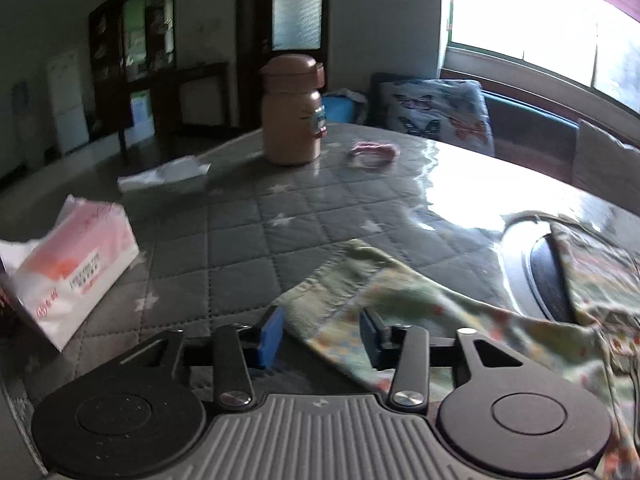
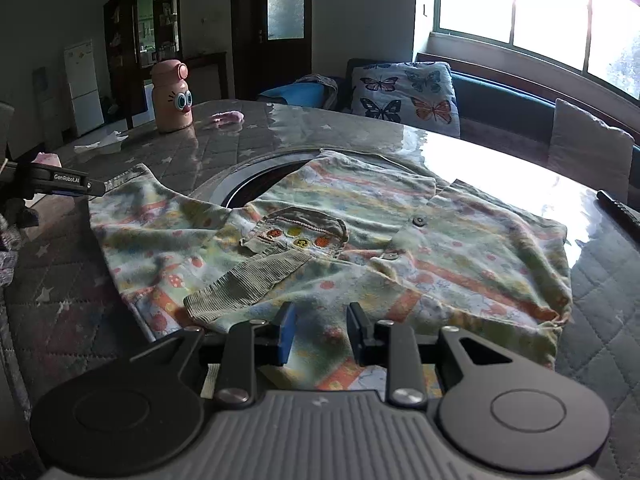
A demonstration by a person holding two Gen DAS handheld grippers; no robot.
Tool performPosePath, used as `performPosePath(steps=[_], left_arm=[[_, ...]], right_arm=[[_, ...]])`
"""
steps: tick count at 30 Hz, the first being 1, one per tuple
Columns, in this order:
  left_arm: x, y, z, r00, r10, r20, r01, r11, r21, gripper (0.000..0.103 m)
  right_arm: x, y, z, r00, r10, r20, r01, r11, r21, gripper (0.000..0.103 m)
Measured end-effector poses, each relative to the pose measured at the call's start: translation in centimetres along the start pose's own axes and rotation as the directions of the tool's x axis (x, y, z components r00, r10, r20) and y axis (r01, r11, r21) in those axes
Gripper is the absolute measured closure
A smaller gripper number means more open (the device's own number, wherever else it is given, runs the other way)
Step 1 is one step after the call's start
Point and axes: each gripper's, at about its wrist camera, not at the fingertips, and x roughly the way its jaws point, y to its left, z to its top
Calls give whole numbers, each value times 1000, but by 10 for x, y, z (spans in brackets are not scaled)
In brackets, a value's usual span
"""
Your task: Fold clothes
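1. The patterned shirt (image 2: 320, 240) lay spread on the quilted table (image 2: 224, 148), partly over a round inset (image 2: 256, 178).
2. The right gripper (image 2: 320, 334) gaped over its near hem; the left gripper (image 1: 322, 336) gaped around a sleeve edge.
3. Bare quilt lay between the sleeve and the tissue pack (image 1: 76, 264); the pink bottle (image 2: 171, 96) stood well apart.

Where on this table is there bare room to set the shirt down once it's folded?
The quilted stretch between the tissue pack, the pink bottle and the shirt is bare. So is the near right corner beside the shirt's hem. The far edge is crowded: bottle, pink hair tie, loose tissue. The shirt covers the middle, over a round inset.
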Motion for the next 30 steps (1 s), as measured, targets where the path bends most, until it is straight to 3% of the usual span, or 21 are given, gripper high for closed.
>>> performPosePath(steps=[4, 8, 10, 14, 17, 20, 22, 26, 30], left_arm=[[10, 11, 1, 999, -9, -40, 7, 999, -43, 70], [10, 10, 1, 1000, -7, -27, 6, 1000, -26, 82], [11, 12, 4, 999, -40, -31, 38, 998, -45, 93], [3, 7, 9, 992, -124, -10, 123, 990, -63, 95], [-13, -5, 14, 977, -212, 20, 213, 975, -56, 96], [-35, -28, 19, 942, -333, 40, 334, 942, -22, 96], [-50, -46, 21, 908, -417, 47, 417, 909, 8, 96], [-79, -89, 19, 816, -578, 34, 574, 815, 83, 96], [-98, -134, 7, 720, -694, -22, 688, 709, 156, 96]], right_arm=[[-2, 2, 1, 1000, 7, 9, -7, 1000, 1, 75], [-6, 4, 3, 1000, 13, 20, -13, 1000, 2, 75], [-8, 3, 3, 1000, 16, 23, -16, 1000, 11, 75], [-13, 1, 3, 999, 19, 29, -20, 999, 35, 75], [-17, 0, 3, 999, 22, 33, -23, 998, 52, 75], [-21, -6, 2, 999, 20, 39, -23, 996, 84, 75], [-24, -13, 2, 999, 20, 45, -25, 993, 119, 75], [-32, -32, 1, 997, 16, 71, -30, 980, 199, 75], [-44, -53, 0, 994, 4, 107, -35, 957, 287, 75]])
